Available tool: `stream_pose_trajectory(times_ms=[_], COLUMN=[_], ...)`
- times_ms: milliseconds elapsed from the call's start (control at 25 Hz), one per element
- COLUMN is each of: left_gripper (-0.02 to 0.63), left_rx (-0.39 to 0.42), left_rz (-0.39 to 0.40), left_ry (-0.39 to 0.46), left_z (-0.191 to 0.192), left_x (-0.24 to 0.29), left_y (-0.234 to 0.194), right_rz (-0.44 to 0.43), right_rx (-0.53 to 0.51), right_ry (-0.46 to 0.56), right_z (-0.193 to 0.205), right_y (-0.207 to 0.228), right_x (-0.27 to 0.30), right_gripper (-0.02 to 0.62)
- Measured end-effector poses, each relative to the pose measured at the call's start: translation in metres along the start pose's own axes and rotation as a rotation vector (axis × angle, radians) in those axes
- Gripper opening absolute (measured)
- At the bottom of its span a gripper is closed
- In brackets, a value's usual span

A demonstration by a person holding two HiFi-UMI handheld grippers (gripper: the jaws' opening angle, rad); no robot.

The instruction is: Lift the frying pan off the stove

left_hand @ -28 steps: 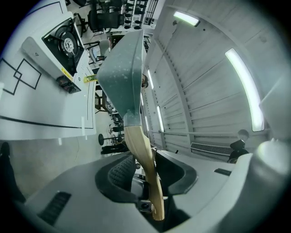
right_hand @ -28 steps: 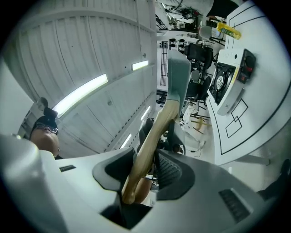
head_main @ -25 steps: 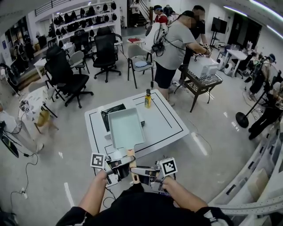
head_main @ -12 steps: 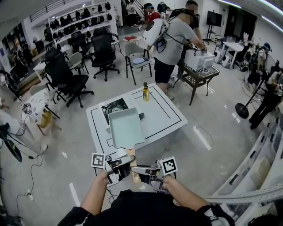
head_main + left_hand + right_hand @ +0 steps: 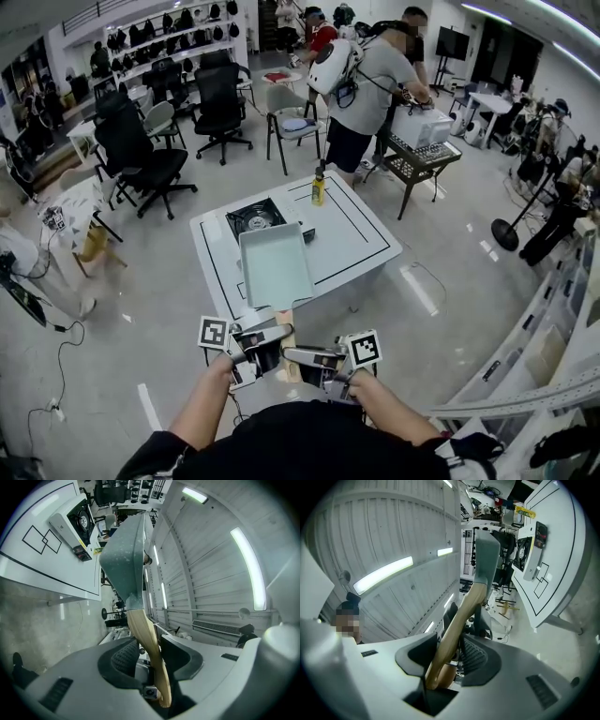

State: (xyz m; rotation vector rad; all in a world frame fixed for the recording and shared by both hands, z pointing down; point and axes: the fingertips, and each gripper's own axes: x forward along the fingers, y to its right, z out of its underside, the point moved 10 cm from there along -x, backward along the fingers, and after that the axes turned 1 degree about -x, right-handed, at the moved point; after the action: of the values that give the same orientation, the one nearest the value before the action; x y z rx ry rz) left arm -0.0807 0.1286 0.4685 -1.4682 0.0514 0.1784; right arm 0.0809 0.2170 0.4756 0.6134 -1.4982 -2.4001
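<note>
A pale green rectangular frying pan (image 5: 274,264) hangs in the air above the near half of the white table (image 5: 354,246), clear of the black stove (image 5: 255,217) behind it. Its wooden handle (image 5: 281,324) points toward me. My left gripper (image 5: 259,349) and right gripper (image 5: 315,360) are both shut on that handle, side by side. In the left gripper view the handle (image 5: 147,644) runs between the jaws of the left gripper (image 5: 150,667) up to the pan (image 5: 123,559). The right gripper view shows the handle (image 5: 457,620) pinched in the right gripper (image 5: 445,660).
A yellow bottle (image 5: 319,190) stands at the table's far edge. Two people (image 5: 375,84) stand just behind the table beside a cart (image 5: 427,141). Office chairs (image 5: 141,150) are at the back left; a floor stand (image 5: 506,234) is at the right.
The pan has come away from the stove toward me, and the whole burner now shows. Both grippers keep their hold on the handle.
</note>
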Motion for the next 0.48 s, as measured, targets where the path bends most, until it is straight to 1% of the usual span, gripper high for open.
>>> stream_pose_trajectory(times_ms=[160,320,480], left_gripper=[0.144,0.144,0.146], left_rx=[-0.002,-0.028,-0.051], left_rz=[0.017,0.040,0.032], left_ry=[-0.027,-0.051,-0.079], left_z=[0.008,0.015,0.029], left_x=[-0.025,-0.048,-0.071], left_y=[0.003,0.001,-0.004], right_rz=[0.012,0.043,0.073], right_rx=[-0.007,-0.001,0.015], right_ry=[0.015,0.047,0.063], right_z=[0.021,0.043,0.070], right_y=[-0.004,-0.005,-0.004], right_x=[0.021,0.040,0.053], right_gripper=[0.163,0.163,0.164])
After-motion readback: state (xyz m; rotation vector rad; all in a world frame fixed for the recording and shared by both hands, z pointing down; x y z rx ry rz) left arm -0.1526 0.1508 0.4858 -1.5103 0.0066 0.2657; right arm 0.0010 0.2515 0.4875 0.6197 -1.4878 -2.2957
